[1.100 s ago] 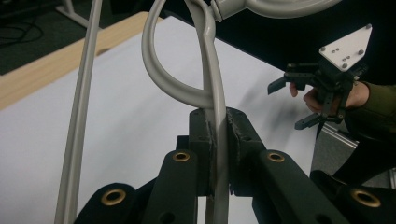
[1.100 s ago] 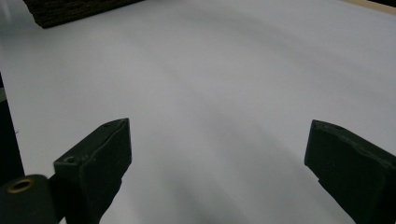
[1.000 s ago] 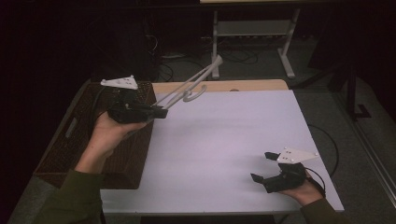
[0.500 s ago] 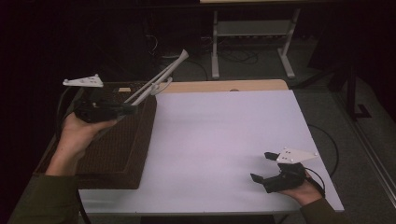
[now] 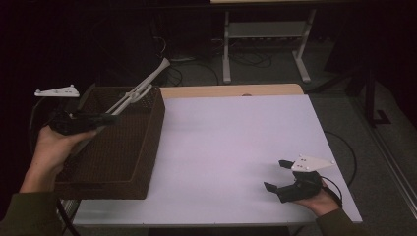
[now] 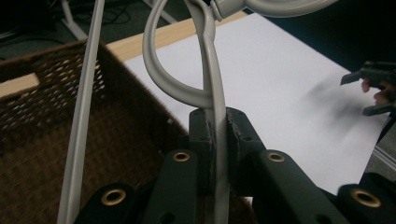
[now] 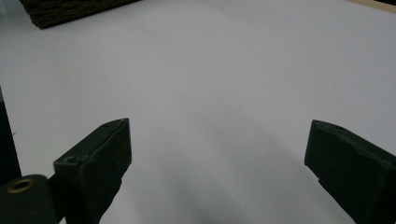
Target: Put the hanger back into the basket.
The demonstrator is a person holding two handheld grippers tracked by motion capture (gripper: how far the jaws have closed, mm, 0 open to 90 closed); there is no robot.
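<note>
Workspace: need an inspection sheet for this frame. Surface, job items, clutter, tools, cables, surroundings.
Surface: white table top with a wooden strip along the far edge; bare in the middle.
Job's things: brown woven basket on the table's left end; pale grey long-handled utensil, looped handle, held over the basket and slanting up past its far rim.
Clutter: nothing seen.
Tools: left tool shut on the utensil's handle; right tool open, holding nothing, low at the near right corner.
Cables: one trails from the right tool off the table's right edge; more lie on the floor behind.
Surroundings: dark room, white metal stand behind the table.
</note>
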